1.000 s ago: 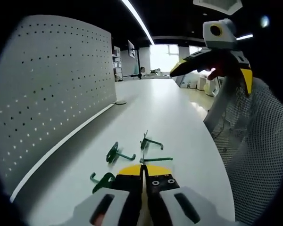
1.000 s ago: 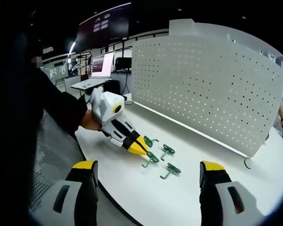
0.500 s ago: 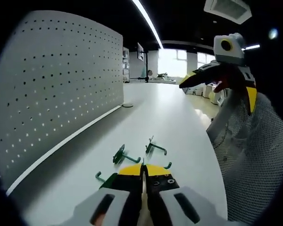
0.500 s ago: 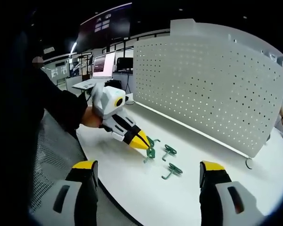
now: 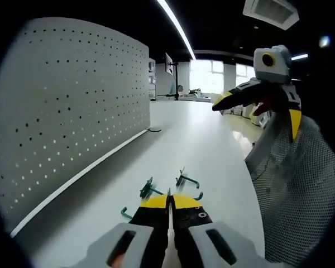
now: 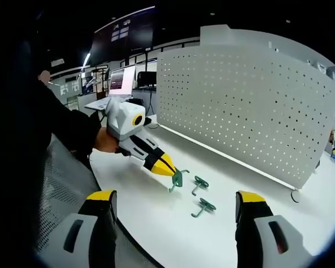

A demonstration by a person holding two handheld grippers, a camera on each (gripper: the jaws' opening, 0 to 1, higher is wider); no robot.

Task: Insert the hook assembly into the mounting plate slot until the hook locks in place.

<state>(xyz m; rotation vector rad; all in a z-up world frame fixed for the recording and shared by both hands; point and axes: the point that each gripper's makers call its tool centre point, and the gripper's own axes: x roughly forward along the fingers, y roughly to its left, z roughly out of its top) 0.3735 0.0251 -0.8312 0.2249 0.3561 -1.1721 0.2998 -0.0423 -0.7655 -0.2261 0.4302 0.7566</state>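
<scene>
In the left gripper view, a white pegboard [image 5: 72,106] stood upright along the left side of a white table [image 5: 190,139]. Low in the middle, the left gripper [image 5: 168,202] had its yellow-tipped jaws pressed together on a green hook [image 5: 129,214], whose end stuck out to the left of the tips. Just beyond the tips, two more hooks lay on the table: the near hook [image 5: 149,190] and the far hook [image 5: 186,180], close together but apart. At the upper right, the right gripper [image 5: 257,103] hung in the air with its jaws spread wide, above a mesh chair back [image 5: 296,190].

In the right gripper view, a person's dark sleeve [image 6: 61,128] reached in from the left, and the left gripper [image 6: 168,169] pointed down to the right, clamped on the hook [image 6: 177,179] and lifted off the table [image 6: 156,223]. The other two hooks [image 6: 199,182] [image 6: 202,207] lay flat to its right. The pegboard [image 6: 251,106] stood behind them, well apart from the held hook. The right gripper [image 6: 176,209] had its jaws far apart at the bottom, holding nothing.
</scene>
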